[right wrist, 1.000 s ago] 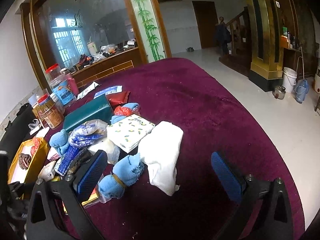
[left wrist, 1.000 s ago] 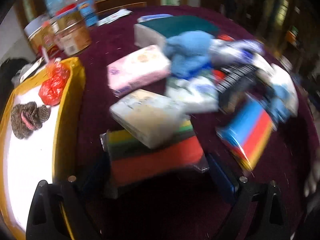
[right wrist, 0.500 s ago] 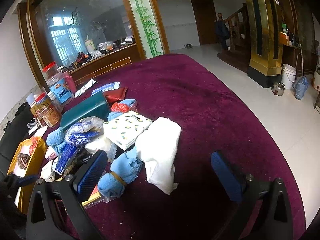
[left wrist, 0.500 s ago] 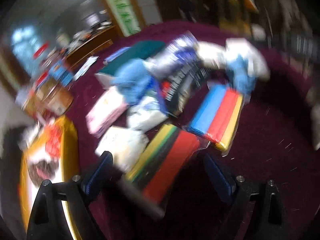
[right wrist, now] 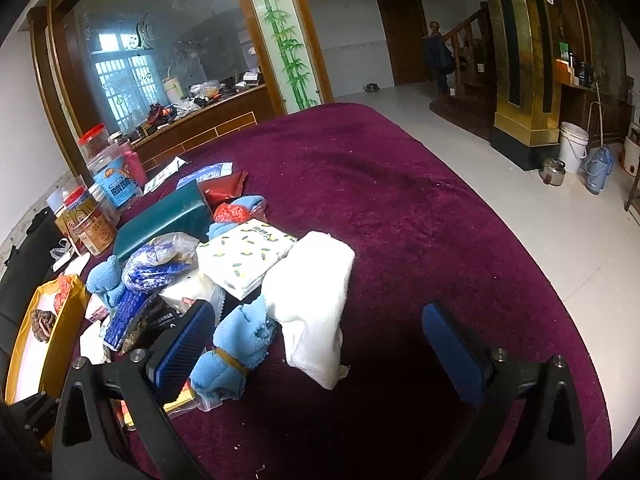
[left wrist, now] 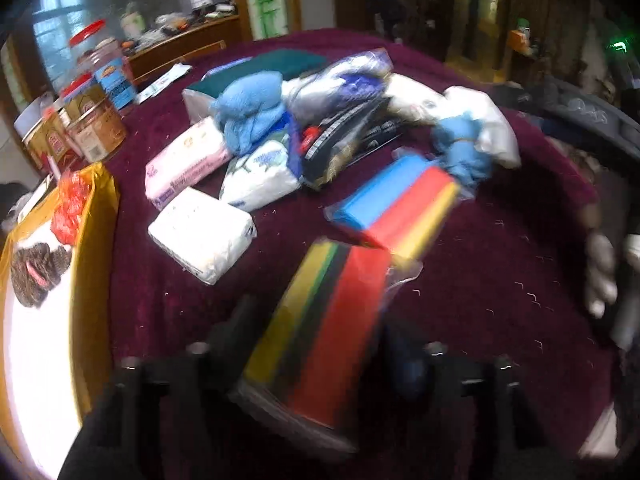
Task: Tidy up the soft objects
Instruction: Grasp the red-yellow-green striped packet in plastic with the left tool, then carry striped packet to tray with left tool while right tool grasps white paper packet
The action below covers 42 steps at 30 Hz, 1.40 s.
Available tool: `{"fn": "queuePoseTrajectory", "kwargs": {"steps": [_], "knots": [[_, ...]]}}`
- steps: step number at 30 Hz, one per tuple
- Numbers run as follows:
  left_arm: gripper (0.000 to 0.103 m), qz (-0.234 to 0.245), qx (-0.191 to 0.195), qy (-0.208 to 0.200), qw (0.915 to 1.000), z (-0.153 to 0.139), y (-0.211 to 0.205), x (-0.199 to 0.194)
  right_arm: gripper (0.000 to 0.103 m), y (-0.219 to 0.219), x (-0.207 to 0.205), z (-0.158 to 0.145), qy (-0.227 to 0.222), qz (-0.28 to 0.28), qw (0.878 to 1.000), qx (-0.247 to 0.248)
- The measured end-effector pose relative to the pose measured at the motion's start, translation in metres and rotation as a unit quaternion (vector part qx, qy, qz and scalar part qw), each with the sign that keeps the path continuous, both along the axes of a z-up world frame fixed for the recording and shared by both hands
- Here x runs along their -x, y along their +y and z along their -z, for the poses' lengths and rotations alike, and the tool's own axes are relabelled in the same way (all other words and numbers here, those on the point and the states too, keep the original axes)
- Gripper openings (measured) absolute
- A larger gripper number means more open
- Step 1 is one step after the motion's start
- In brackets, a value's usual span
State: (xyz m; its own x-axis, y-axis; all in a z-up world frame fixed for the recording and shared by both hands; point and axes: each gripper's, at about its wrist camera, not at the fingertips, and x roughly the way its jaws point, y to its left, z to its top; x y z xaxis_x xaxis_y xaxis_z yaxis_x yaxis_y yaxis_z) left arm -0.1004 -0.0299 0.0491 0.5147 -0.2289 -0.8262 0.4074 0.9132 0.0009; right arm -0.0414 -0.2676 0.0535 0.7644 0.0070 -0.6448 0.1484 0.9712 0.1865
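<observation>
The left gripper (left wrist: pixel 320 356) has just been closing, and its jaws now stand on either side of a pack of sponges (left wrist: pixel 320 332) striped yellow, green, black and red; the near end of the pack sits between the fingers and its far end tilts up and away, though blur hides whether the pads truly press on it. Just beyond it lies a second sponge pack (left wrist: pixel 394 210) in blue, red and yellow, its near corner touching or overlapping the first. To the left of the held pack rests a white tissue pack (left wrist: pixel 202 234), with a pink tissue pack (left wrist: pixel 186 162) behind it, and further left a yellow tray (left wrist: pixel 96 208) holds a brown scrubber (left wrist: pixel 34 272). The right gripper (right wrist: pixel 320 356) hovers wide open over the purple tablecloth (right wrist: pixel 400 200) with nothing between its fingers; a rolled blue cloth (right wrist: pixel 236 348) lies just beside its left finger, touching a folded white towel (right wrist: pixel 316 300).
</observation>
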Motion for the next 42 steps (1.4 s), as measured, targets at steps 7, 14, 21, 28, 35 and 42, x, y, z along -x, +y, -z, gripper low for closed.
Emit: {"fn": "queuePoseTrajectory", "kwargs": {"steps": [7,14,21,28,35,42], "knots": [[0.036,-0.052,0.104,0.023,0.9930,-0.002,0.027,0.004,0.103,-0.005,0.000,0.003,0.005,0.024,1.000,0.005],[0.036,-0.104,0.210,-0.019,0.9719,-0.041,0.117,0.061,0.103,0.004,0.009,-0.008,-0.005,0.020,1.000,0.014],[0.036,-0.157,0.232,-0.057,0.9583,-0.050,0.204,0.083,0.103,0.137,0.022,-0.056,0.023,-0.267,0.963,-0.011],[0.036,-0.195,0.267,-0.052,0.9423,-0.029,0.240,0.087,0.094,0.260,-0.039,-0.009,0.127,-0.373,0.917,0.065],[0.036,-0.256,0.264,-0.071,0.9271,-0.028,0.298,0.115,0.044,0.276,-0.056,0.025,0.153,-0.342,0.915,0.152],[0.036,-0.277,0.277,-0.034,0.9193,-0.015,0.322,0.086,0.035,0.275,-0.046,-0.016,0.127,-0.347,0.923,0.109]]}}
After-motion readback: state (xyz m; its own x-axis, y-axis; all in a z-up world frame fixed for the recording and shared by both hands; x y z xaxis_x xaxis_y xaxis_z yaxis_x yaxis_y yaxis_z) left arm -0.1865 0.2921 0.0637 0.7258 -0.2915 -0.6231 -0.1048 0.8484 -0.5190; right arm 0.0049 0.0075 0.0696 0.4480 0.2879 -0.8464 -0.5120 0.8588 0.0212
